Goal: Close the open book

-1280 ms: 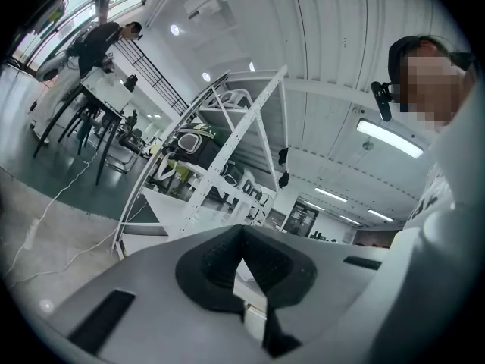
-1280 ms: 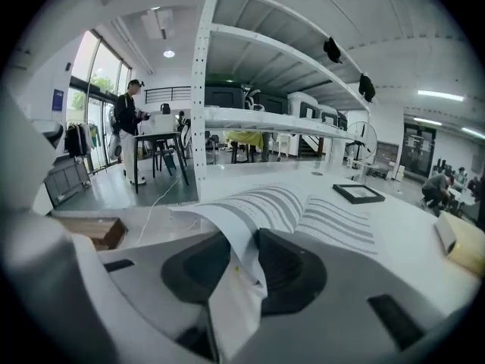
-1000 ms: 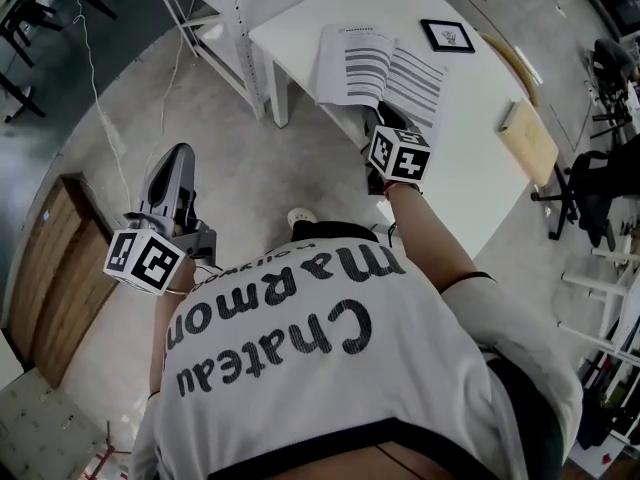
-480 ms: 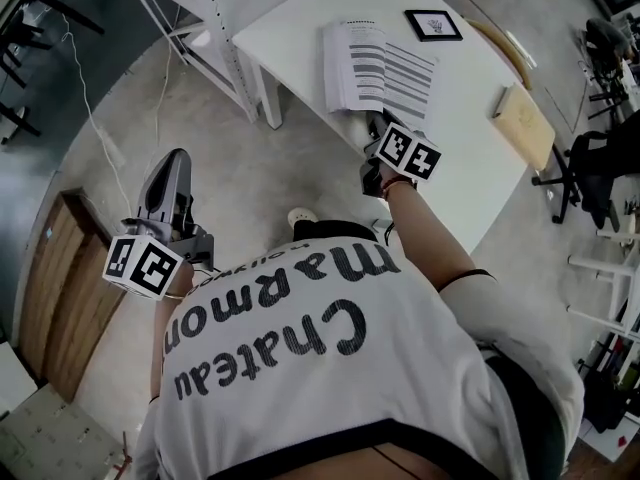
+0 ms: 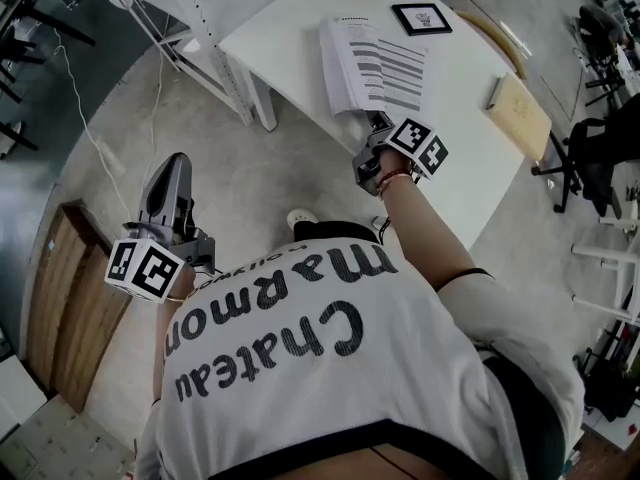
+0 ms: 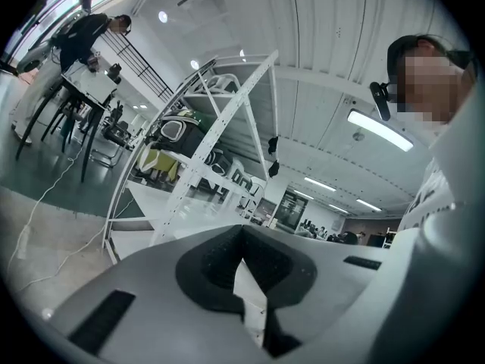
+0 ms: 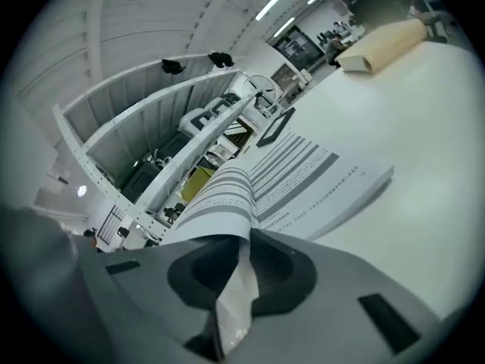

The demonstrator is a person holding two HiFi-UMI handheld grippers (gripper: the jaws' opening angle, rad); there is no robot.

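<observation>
**Positions**
- The left gripper (image 5: pixel 176 163) is over the floor, well apart from the book (image 5: pixel 375 63) on the person's side. Its jaws are closed tip to tip with nothing held.
- The right gripper (image 7: pixel 241 241) is at the book's near edge. Its jaws have just been closing and now pinch the lower edge of the left-hand pages (image 7: pixel 220 196), which curl up off the book.
- The book lies open on the white tabletop (image 5: pixel 470 158).
- A small framed picture (image 5: pixel 421 18) lies beyond the book.

**Step in hand**
The pages are gripped but the fold-over is not yet done. The next move is probably to carry the pages in an arc over the spine onto the right-hand side, keeping the pinch light to avoid creasing.

**Change from the earlier frame**
The right gripper has rolled, and the gripped pages stand higher off the book.
</observation>
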